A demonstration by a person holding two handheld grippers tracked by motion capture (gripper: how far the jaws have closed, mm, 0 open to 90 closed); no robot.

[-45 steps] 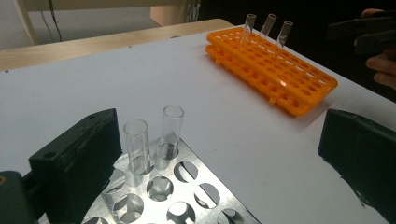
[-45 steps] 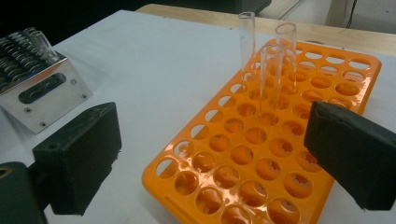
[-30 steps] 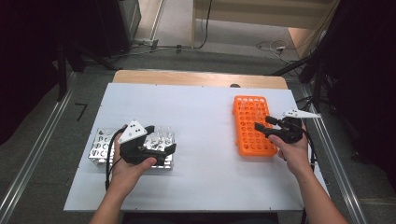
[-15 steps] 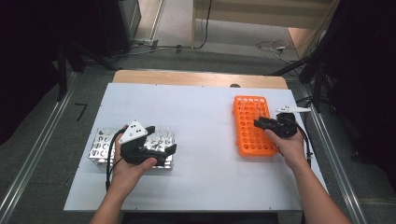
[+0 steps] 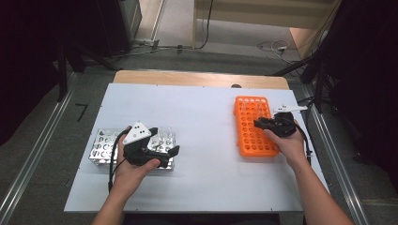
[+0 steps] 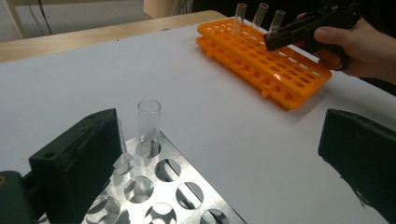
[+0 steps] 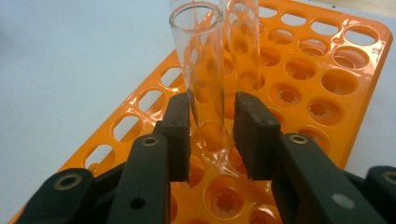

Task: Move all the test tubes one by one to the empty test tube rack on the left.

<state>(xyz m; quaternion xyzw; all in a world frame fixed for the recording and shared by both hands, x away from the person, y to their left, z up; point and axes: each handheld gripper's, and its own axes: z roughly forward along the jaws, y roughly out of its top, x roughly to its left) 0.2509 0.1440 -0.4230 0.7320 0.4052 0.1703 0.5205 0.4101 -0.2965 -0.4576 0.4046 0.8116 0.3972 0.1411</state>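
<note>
Right gripper [image 7: 212, 126] over orange rack [image 7: 327, 84], jaws just been closing around glass tube [image 7: 198, 60]; I judge it gripped. Tube upright between jaws, foot in rack hole: straight lift along its axis. Left gripper [image 6: 219, 154] open, beside metal rack [image 6: 159, 191].

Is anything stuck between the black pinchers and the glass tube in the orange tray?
No. The right gripper has just been closing its jaws around the glass tube standing in the orange rack, with nothing between them. A second tube stands just behind, outside the jaws.
</note>
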